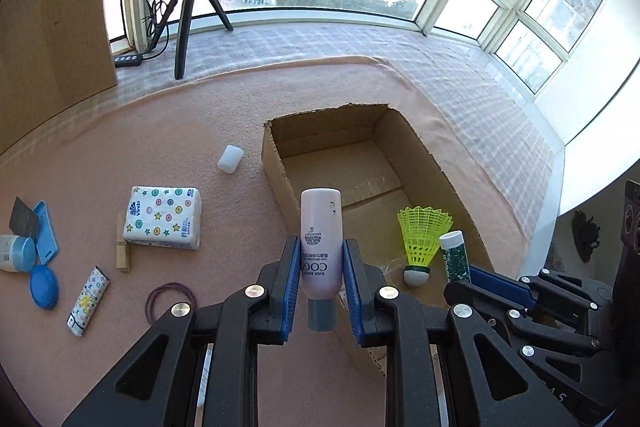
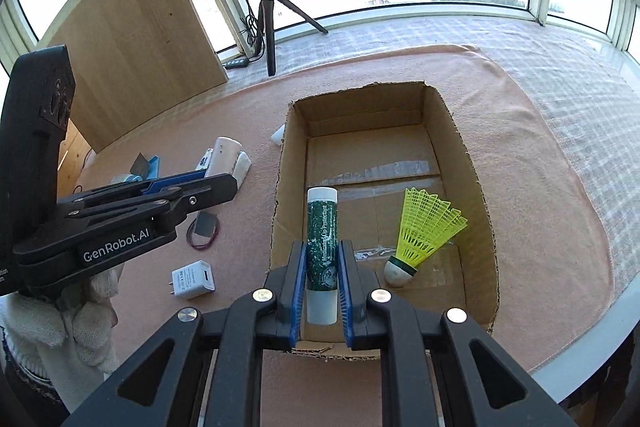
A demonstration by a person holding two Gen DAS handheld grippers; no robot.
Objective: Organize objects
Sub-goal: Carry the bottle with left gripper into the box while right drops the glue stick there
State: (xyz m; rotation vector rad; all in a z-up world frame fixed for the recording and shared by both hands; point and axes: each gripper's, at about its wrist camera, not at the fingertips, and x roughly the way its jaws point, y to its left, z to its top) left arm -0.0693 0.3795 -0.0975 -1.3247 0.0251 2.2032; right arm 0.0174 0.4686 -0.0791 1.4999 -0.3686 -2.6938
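My left gripper (image 1: 320,253) is shut on a pale pink tube (image 1: 321,227) with a grey cap, held over the near left wall of an open cardboard box (image 1: 276,167). My right gripper (image 2: 322,253) is shut on a green-and-white lip balm stick (image 2: 322,227), held above the near end of the cardboard box (image 2: 486,211). A yellow shuttlecock (image 2: 424,231) lies inside the box at its near right; the shuttlecock (image 1: 422,239) also shows in the left wrist view beside the lip balm stick (image 1: 454,255).
On the pink cloth left of the box lie a tissue pack (image 1: 164,217), a white cap (image 1: 230,159), a clothespin (image 1: 123,251), hair ties (image 1: 170,301), a patterned stick (image 1: 88,301), blue lids (image 1: 44,285), a jar (image 1: 16,253) and a white charger (image 2: 194,279). A tripod (image 1: 188,7) stands behind.
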